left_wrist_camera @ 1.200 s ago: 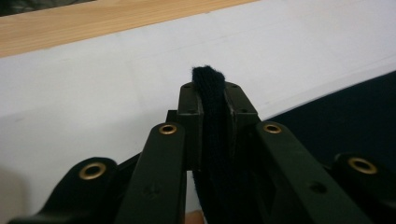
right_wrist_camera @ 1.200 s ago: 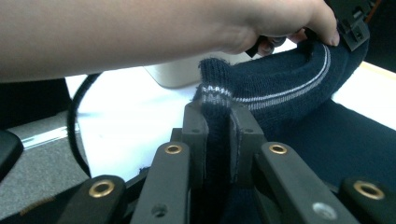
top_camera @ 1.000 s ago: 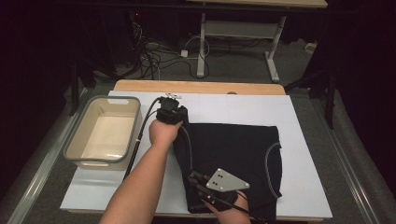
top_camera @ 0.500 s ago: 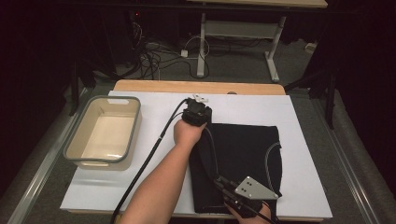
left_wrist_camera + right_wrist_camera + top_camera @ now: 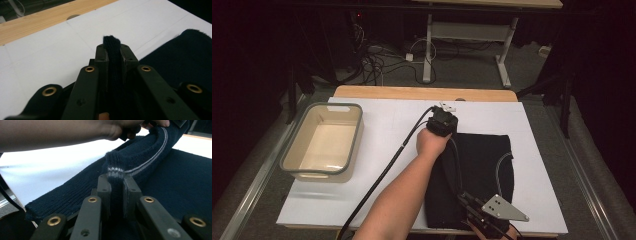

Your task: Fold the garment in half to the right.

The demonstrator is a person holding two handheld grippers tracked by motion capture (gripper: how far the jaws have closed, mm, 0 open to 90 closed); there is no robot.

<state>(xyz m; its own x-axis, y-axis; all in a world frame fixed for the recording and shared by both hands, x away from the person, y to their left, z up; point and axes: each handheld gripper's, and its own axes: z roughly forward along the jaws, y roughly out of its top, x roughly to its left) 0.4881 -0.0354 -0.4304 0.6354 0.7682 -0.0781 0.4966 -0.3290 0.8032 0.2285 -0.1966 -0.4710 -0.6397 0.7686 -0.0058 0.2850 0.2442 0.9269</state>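
Cream bin: a cream plastic rectangular bin with a grey rim (image 5: 291, 150) stands on the white table sheet (image 5: 377, 125), well to the left of the garment; nothing lies in it.
Garment: a dark navy knitted sweater with a thin pale stripe (image 5: 482, 170) lies folded on the white sheet, right of the bin and toward the sheet's right side.
Long axis: the folded sweater runs from the near edge of the sheet toward the far wooden table edge (image 5: 412, 92), longer that way than across.
Left gripper: the left gripper (image 5: 443, 119) sits at the sweater's far left corner, near the far end of the sheet; in the left gripper view its jaws are clamped on a fold of the dark knit (image 5: 112, 50).
Right gripper: the right gripper (image 5: 472, 207) sits at the sweater's near edge, close to the front of the sheet; in the right gripper view its jaws are closed on a striped ribbed edge of the sweater (image 5: 115, 173), which rises from there toward the other hand (image 5: 110, 130).
Change: a second ago the left gripper was nearer the bin and the cloth spread wider toward it; both grippers are now farther right, and the sweater's left part is folded over.
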